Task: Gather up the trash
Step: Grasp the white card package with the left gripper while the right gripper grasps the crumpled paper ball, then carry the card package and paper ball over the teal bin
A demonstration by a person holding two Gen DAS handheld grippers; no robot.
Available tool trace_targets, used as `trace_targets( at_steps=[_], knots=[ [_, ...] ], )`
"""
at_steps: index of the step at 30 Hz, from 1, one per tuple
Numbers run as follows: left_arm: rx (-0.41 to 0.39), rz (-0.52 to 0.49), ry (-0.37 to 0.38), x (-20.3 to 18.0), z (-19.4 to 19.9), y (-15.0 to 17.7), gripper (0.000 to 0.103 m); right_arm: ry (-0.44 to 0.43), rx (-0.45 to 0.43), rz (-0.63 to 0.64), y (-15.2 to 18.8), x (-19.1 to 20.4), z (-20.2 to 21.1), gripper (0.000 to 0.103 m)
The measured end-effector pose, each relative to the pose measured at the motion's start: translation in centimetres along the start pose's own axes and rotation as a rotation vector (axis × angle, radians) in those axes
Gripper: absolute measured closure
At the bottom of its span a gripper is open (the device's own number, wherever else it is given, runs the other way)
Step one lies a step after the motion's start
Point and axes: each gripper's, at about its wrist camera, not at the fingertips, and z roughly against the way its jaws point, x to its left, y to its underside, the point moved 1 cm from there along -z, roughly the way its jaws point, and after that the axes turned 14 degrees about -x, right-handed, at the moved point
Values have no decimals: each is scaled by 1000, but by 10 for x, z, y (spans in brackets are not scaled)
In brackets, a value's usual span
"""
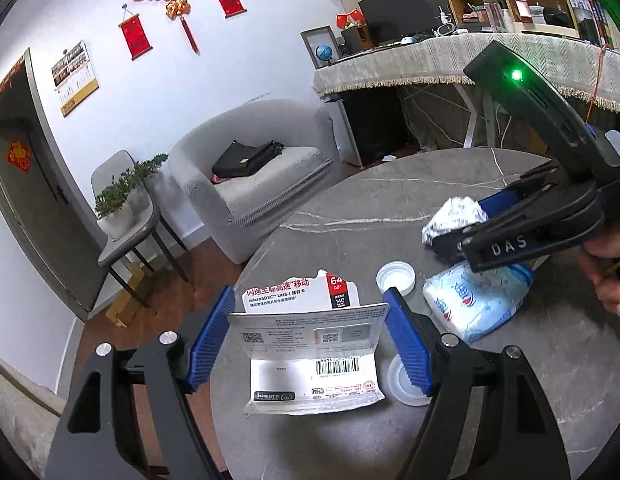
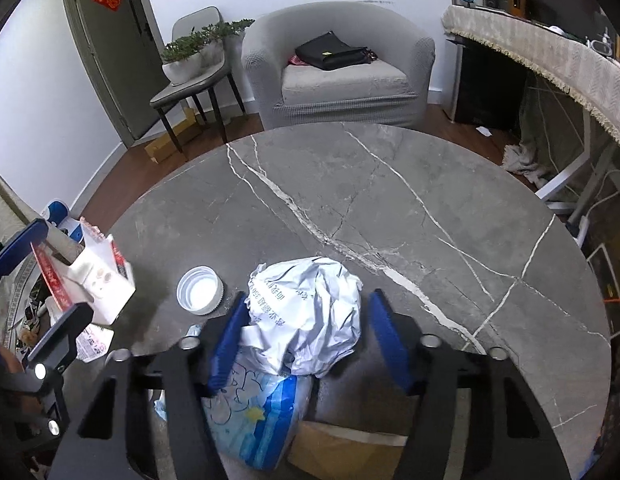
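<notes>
My left gripper point(image 1: 308, 340) holds a torn white memory-card package point(image 1: 314, 356) between its blue pads, just above the grey marble table point(image 1: 350, 220). My right gripper point(image 2: 306, 340) is open around a crumpled white wrapper point(image 2: 306, 316); the left pad touches it, the right pad stands apart. The right gripper also shows in the left wrist view point(image 1: 466, 228) with the wrapper point(image 1: 450, 220) at its tips. A blue-and-white tissue pack point(image 2: 250, 412) lies under the wrapper. A white bottle cap point(image 2: 200, 290) lies open side up on the table.
A clear plastic lid point(image 1: 402, 380) lies on the table by the left gripper's right finger. A brown cardboard piece point(image 2: 346, 452) sits under my right gripper. A grey armchair point(image 2: 338, 76) with a black bag, a chair with plants point(image 2: 190, 68) and a draped desk point(image 2: 550, 60) stand beyond the table.
</notes>
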Motion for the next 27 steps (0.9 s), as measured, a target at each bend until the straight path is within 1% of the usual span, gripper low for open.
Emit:
trace_targets(
  at_steps=[3,7,11,17,22,27],
  knots=[
    [3,1,-4,1,2,2,26,22,-23,25,-1,5,3,51],
    [-7,34,-15,10,8,2,26,14,-75,16,-8,9,12,51],
    [-8,74,-29,23,15,3,26,-10,-106,12,-12,17,17,51],
    [11,163,-65,51,31,15,26,-47,-114,27,-13,37,18,51],
    [24,247,-89,73,44,25,26,-89,-125,68,-14,63,21,51],
    [32,291,-119,91,55,31,26,-131,-146,94,-17,86,24,51]
  ],
)
